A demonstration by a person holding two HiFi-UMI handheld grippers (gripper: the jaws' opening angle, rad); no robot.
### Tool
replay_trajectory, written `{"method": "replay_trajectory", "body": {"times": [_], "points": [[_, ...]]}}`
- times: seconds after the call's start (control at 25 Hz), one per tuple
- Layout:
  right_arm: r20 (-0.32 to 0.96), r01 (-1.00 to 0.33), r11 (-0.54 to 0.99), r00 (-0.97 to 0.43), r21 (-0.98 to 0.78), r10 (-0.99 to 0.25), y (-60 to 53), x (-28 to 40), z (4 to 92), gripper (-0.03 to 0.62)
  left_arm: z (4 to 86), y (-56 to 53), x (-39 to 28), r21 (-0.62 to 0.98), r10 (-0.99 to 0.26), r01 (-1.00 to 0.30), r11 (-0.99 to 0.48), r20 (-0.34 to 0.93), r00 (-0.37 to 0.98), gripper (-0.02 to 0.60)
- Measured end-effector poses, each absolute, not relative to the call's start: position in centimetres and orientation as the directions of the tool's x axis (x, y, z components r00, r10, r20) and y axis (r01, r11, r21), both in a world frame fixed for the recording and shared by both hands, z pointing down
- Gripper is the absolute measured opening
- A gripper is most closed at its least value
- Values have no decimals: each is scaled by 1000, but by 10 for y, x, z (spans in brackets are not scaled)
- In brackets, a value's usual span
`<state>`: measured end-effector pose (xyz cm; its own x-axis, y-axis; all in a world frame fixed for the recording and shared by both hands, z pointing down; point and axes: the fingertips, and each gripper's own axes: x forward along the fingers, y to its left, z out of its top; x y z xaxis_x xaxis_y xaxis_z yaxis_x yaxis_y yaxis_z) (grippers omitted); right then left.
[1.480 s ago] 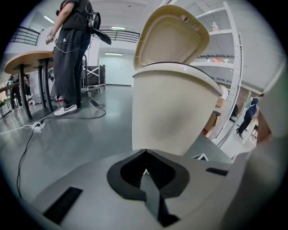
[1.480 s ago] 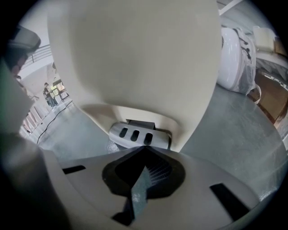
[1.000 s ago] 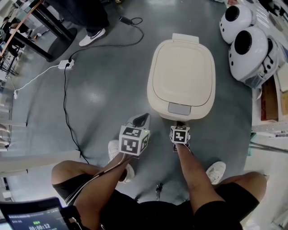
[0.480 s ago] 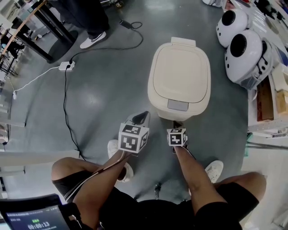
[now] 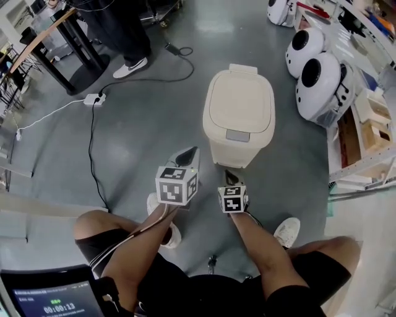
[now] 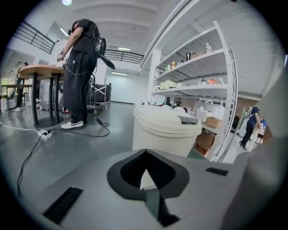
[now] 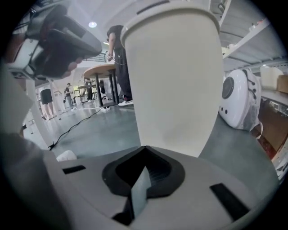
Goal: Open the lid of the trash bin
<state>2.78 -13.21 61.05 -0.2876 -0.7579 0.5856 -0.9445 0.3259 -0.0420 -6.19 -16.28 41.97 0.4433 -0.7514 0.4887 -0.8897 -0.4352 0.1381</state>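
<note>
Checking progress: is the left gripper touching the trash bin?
Apart. The head view shows bare floor between the left gripper and the trash bin.

Left gripper (image 5: 189, 153), right gripper (image 5: 230, 178): both closed.

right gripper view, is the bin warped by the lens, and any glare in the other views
Right gripper view: strong fisheye, black corners; the trash bin looms and flares upward, fairly sharp. Left gripper view: the shelf rack bows, a ceiling lamp burns white. Head view: soft sheen on the floor, no hard shadows.
</note>
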Motion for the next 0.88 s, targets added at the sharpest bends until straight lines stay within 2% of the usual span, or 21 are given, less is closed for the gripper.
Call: {"method": "replay_trajectory", "body": {"times": [0.36,0.52,0.68,0.88], "points": [[342,-909,416,-389,7,-855,-92,-9,489,5,388,-128,-99,145,-807,-905,-400,412,423,0],[239,-895,445,-428,23,-872,-73,-10,417,5,363,-107,-93,100,-817,-892,-440,369,444,0],[202,-862,502,-480,69,-853,-56,-13,344,5,312,-79,-75,39,-826,-863,-504,269,495,0],[179,-874,469,-445,128,-878,-23,17,260,5,263,-47,-58,54,-818,-834,-549,169,550,0]]}}
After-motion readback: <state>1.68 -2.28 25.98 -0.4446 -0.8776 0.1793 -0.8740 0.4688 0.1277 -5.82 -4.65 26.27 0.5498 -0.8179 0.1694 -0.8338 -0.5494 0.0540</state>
